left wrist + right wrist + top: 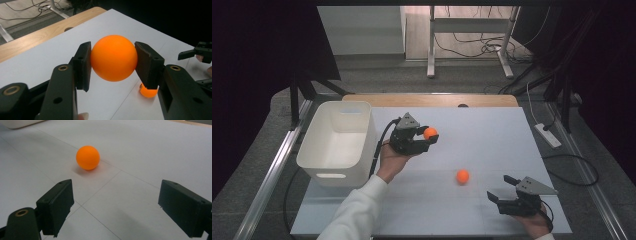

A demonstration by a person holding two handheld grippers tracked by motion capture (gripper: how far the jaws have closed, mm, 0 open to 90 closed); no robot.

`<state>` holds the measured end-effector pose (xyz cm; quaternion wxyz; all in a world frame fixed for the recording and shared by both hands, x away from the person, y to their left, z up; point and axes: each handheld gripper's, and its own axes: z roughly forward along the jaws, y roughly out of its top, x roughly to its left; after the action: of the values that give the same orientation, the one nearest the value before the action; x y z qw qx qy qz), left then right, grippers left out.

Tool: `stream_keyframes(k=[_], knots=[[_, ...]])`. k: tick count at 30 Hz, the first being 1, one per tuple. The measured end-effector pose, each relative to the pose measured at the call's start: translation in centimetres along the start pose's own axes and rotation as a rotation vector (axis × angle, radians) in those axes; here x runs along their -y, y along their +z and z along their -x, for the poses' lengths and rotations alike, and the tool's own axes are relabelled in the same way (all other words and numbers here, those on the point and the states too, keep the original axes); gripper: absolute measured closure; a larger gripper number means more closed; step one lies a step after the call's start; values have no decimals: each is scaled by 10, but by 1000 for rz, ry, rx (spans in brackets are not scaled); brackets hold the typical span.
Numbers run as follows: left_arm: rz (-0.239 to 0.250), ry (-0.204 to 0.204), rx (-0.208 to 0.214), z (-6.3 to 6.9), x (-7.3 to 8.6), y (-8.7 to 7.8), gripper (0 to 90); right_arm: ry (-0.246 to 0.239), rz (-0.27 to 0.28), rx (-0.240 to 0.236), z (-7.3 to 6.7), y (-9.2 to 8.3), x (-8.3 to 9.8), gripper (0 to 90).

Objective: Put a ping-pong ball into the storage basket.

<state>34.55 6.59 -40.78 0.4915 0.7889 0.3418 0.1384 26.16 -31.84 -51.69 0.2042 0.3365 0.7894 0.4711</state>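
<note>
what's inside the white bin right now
The bin looks empty in the high view: bare white floor and walls. Its near wall hides a strip of the floor just behind it.

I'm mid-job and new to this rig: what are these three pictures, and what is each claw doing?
A person holds a hand-operated claw in each hand; there is no robot arm. The high view looks down on the white table. The other two pictures come from cameras riding on each claw, looking along its black jaws. The left claw is shut on an orange ball, lifted off the table. The right claw is open, with nothing between its jaws, and faces a second orange ball lying on the table. A white bin stands at the table's left.
</note>
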Motion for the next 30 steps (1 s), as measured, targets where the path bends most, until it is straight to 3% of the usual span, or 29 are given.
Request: stream_keyframes(k=[30], knots=[[45, -5, -70, -16, -10, -31, 510, -2, 1, 2, 0, 0, 0, 128]])
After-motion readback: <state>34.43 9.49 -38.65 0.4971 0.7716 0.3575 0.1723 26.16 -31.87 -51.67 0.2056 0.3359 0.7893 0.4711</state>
